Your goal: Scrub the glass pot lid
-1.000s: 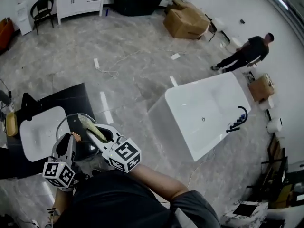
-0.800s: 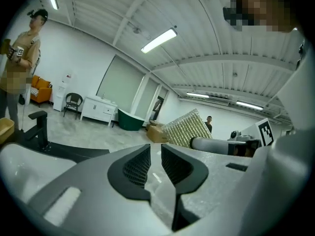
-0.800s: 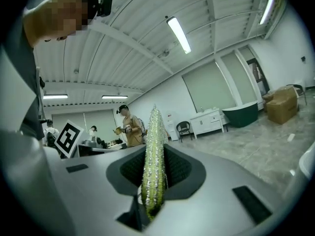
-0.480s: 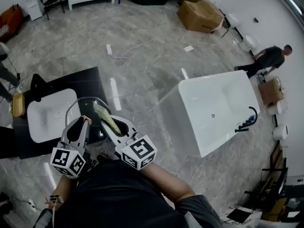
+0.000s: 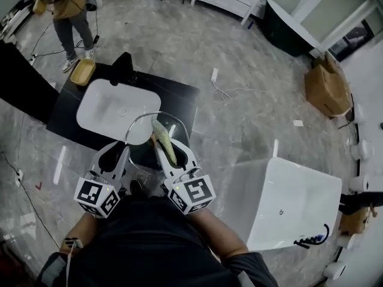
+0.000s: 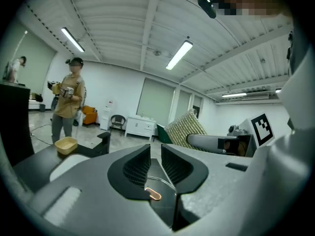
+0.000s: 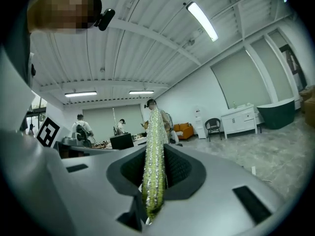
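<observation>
Dark worktop (image 5: 179, 100) with 1 white basin (image 5: 111, 109). The glass pot lid (image 5: 139, 137) is held up over the worktop's near edge, between the 2 grippers. Left gripper (image 5: 117, 154) has its jaws nearly together on what looks like the lid's thin rim (image 6: 165, 178), seen edge-on. Right gripper (image 5: 170, 154) has its jaws pinching a green sponge (image 5: 161, 137). The sponge's long axis points away from the person, across the lid's right side. Contact with the glass: cannot tell. Next stroke probably sweeps left.

The left gripper (image 5: 115, 150) and right gripper (image 5: 166, 149) are pale grey with black-and-white marker cubes (image 5: 96, 197); the person's top (image 5: 137, 244) is dark.
</observation>
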The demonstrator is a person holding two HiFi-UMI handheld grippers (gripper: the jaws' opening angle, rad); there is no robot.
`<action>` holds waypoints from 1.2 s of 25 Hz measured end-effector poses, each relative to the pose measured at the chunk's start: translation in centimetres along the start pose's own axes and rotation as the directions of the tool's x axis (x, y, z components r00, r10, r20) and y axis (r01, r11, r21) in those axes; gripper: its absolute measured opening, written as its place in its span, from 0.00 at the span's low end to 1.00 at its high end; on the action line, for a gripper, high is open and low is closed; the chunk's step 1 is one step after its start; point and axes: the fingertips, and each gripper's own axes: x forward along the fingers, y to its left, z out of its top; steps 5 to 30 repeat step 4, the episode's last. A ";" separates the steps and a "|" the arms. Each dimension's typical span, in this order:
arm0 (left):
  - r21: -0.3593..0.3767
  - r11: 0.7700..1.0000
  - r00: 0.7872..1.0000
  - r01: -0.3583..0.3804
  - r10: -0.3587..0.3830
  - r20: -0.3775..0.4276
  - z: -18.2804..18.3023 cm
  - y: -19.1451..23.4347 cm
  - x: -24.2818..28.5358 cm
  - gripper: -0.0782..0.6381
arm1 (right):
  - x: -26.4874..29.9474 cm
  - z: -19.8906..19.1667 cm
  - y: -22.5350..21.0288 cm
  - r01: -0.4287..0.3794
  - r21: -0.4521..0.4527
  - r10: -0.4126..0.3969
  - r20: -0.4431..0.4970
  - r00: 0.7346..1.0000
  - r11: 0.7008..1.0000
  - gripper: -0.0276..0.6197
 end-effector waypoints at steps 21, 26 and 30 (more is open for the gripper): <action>-0.009 0.996 0.995 -0.094 0.094 0.016 -0.3 2.0 -2.1 0.21 | 1.6 -0.9 1.3 -0.063 0.017 0.063 -0.016 0.998 0.998 0.14; -0.009 0.996 0.995 -0.094 0.094 0.016 -0.3 2.0 -2.1 0.21 | 1.6 -0.9 1.3 -0.063 0.017 0.063 -0.016 0.998 0.998 0.14; -0.009 0.996 0.995 -0.094 0.094 0.016 -0.3 2.0 -2.1 0.21 | 1.6 -0.9 1.3 -0.063 0.017 0.063 -0.016 0.998 0.998 0.14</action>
